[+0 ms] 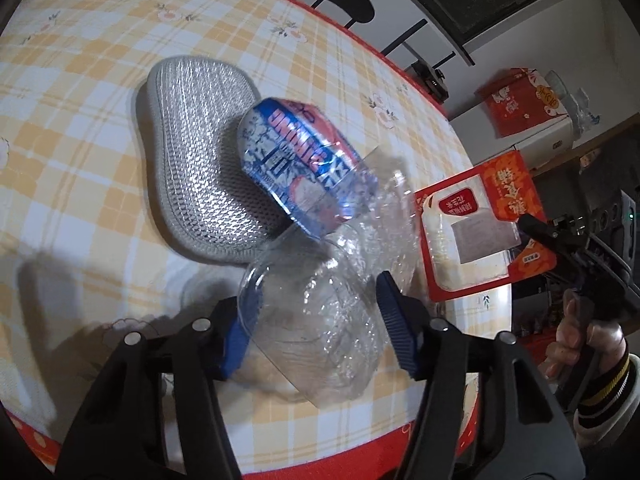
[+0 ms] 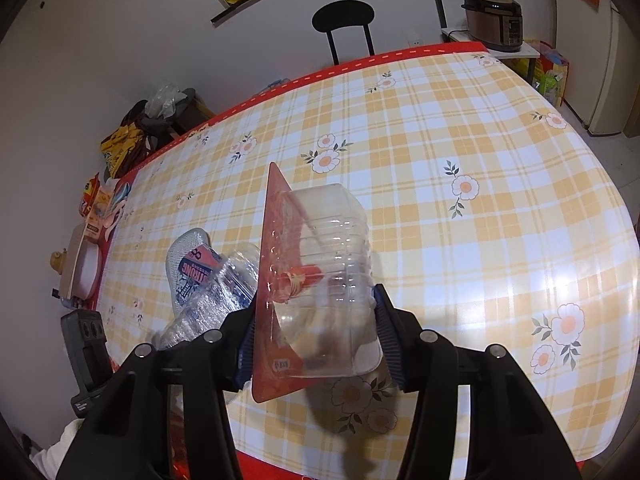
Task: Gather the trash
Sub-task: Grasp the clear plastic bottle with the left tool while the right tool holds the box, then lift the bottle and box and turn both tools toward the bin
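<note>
Blue pads of the left gripper (image 1: 316, 328) sat either side of the crushed clear bottle (image 1: 312, 264), closed on its near end. Its long axis ran away from the jaws, far and leftward, with the blue label end propped on the grey mesh pad (image 1: 192, 160) on the checked tablecloth (image 1: 80, 80). Over to the right, the right gripper (image 2: 316, 336) clamped a red-backed blister pack (image 2: 320, 280), held up clear of the cloth. No bin showed anywhere, so the drop-off was anyone's guess.

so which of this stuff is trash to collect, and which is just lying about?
Trash:
- crushed plastic bottle, between the left gripper pads
- red-backed plastic package, held in the right gripper

Lying about:
- silver scouring pad
- chair
- rice cooker
</note>
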